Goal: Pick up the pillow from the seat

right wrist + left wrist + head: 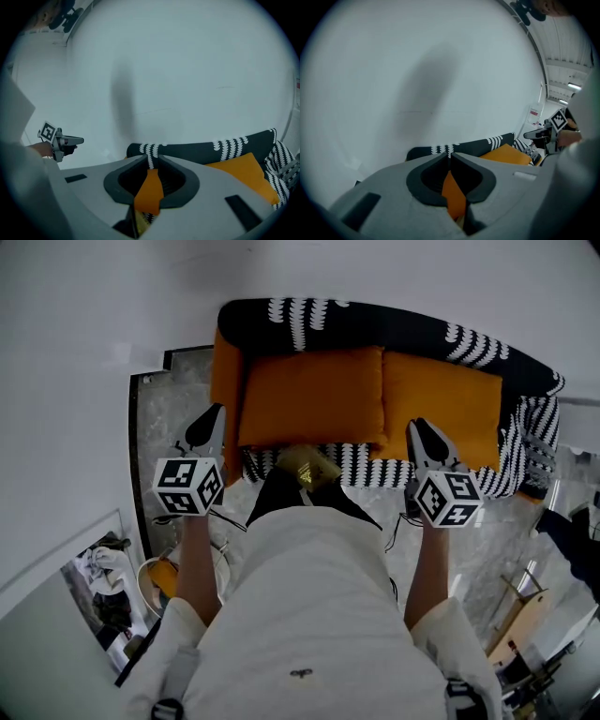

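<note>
Orange pillows sit untouched on the seat: approach stage, I judge. My left gripper and right gripper hover closed, empty; next they must open and reach in.

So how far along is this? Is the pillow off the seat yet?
Done: nothing yet. The left pillow and the right pillow both lie flat on the seat. In hand: the left gripper and the right gripper hover near the seat's front, jaws shut, holding nothing. Left to do: open, grip a pillow and lift it.
</note>
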Action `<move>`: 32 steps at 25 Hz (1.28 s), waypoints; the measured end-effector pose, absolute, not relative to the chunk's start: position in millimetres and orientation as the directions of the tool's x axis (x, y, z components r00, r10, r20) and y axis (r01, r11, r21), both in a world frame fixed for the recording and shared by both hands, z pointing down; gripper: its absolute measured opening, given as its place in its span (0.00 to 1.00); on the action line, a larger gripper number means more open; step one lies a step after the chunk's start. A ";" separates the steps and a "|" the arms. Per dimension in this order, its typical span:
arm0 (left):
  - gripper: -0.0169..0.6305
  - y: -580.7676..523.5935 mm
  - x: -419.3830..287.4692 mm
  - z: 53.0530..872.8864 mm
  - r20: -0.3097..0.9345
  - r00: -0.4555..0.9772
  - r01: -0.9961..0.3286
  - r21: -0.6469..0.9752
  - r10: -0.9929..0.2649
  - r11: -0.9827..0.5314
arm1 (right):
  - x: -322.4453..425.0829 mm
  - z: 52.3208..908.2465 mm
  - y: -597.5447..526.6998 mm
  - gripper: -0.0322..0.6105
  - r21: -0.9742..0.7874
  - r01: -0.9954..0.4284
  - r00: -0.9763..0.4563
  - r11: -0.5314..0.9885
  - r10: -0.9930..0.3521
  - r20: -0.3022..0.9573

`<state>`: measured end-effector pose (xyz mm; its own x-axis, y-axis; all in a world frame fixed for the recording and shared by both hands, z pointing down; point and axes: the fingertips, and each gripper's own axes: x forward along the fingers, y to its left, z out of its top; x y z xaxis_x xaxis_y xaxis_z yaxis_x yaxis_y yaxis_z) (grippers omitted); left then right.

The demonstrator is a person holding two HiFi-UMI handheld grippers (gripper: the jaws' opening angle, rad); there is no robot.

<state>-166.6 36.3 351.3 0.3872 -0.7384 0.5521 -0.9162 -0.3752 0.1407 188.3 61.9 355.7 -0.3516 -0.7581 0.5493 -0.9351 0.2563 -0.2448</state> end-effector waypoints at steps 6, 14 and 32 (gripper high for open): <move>0.14 35.6 -159.6 375.6 0.582 0.436 -0.893 0.183 -0.687 -0.412 | 166.3 376.6 59.2 0.22 -0.281 -0.912 -0.408 0.298 -0.709 0.575; 0.26 35.8 -157.0 416.5 0.631 0.501 -0.857 0.271 -0.592 -0.438 | 143.2 422.2 57.9 0.36 -0.310 -0.898 -0.441 0.314 -0.617 0.652; 0.56 29.7 -172.8 554.8 0.732 0.580 -0.813 0.496 -0.356 -0.304 | 144.1 527.3 46.5 0.56 -0.335 -0.914 -0.404 0.227 -0.470 0.785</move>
<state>-172.8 29.7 554.8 0.5805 -0.3559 0.7324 -0.8130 -0.3043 0.4964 144.1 46.5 527.3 -0.4041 -0.4696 0.7850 -0.9145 0.2271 -0.3349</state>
